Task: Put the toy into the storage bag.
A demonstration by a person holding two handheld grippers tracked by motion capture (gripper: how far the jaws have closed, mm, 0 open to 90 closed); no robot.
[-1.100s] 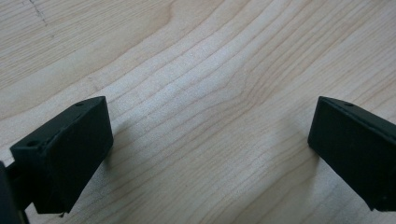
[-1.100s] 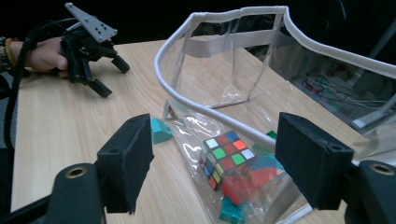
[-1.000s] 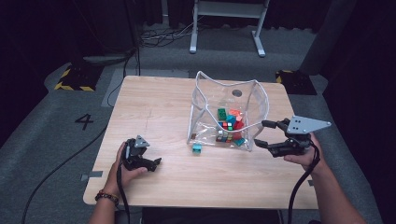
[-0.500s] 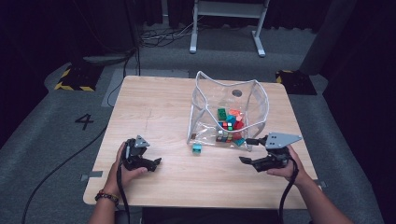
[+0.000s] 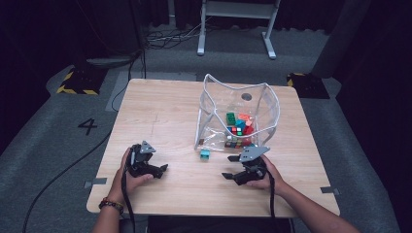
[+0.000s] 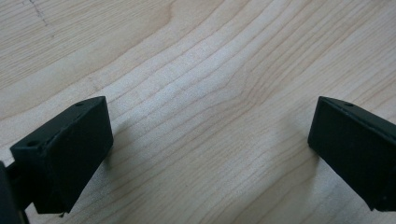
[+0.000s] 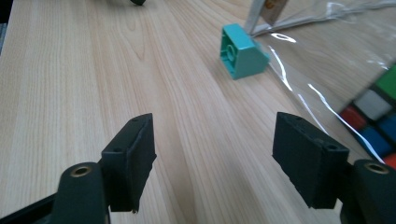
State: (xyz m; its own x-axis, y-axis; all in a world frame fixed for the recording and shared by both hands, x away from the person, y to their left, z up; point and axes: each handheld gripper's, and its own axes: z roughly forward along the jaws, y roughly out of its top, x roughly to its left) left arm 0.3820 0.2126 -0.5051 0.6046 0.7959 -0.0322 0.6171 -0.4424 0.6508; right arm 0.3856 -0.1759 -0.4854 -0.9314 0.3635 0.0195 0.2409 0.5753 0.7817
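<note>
My right gripper sits low over the table, jaws spread wide with bare wood between them; they have just been closing a little, and nothing is between them. In the right gripper view the two black jaws frame plain wood grain, with the teal brick ahead of them and a bit toward the right jaw, well apart from both tips. The brick lies on its side, its hollow underside turned toward me.

From the high view the teal brick rests on the table just outside the front edge of the clear bag, near but not inside it. The bag stands open at its top, with coloured bricks piled at the bottom and a puzzle cube against its front wall. In the right gripper view, the cube's red, blue, green and white squares show through the plastic at the right.

My left gripper rests at the near left of the table, well apart from brick and bag. Its jaws stand wide apart over bare wood, holding nothing.
</note>
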